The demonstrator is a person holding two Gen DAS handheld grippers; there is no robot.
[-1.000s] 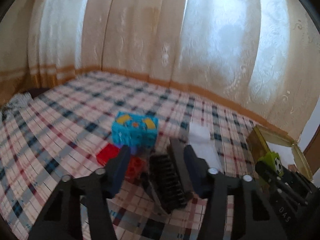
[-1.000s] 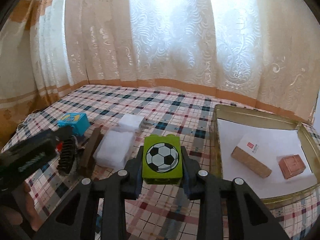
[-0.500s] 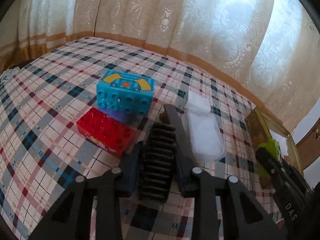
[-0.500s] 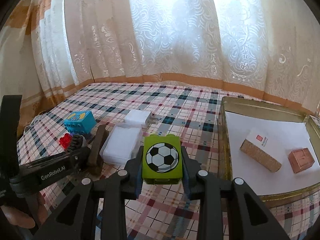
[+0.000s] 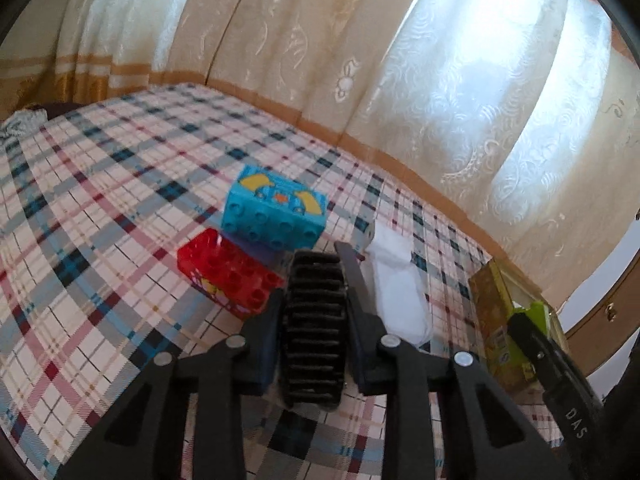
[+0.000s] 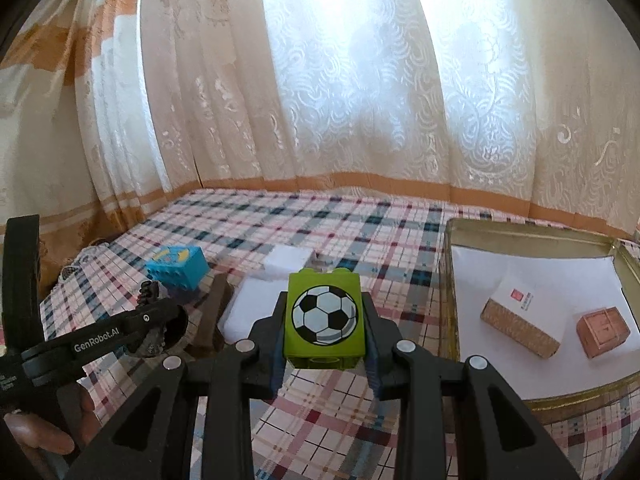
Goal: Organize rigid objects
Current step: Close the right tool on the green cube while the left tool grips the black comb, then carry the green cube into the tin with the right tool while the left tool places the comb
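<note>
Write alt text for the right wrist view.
The right gripper holds a green block printed with a football between its fingers, above a plaid cloth. To the right is an open gold tin holding two small boxes; to the left, the left gripper grips a black ribbed object near a blue block.

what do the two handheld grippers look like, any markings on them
Both the left gripper and the right gripper are matte black plastic, with angular linkage arms joined by round silver rivets and dark blue pads on the fingers. White lettering reads GenRobot.AI along the left one's side; the right one's shows DAS.
</note>
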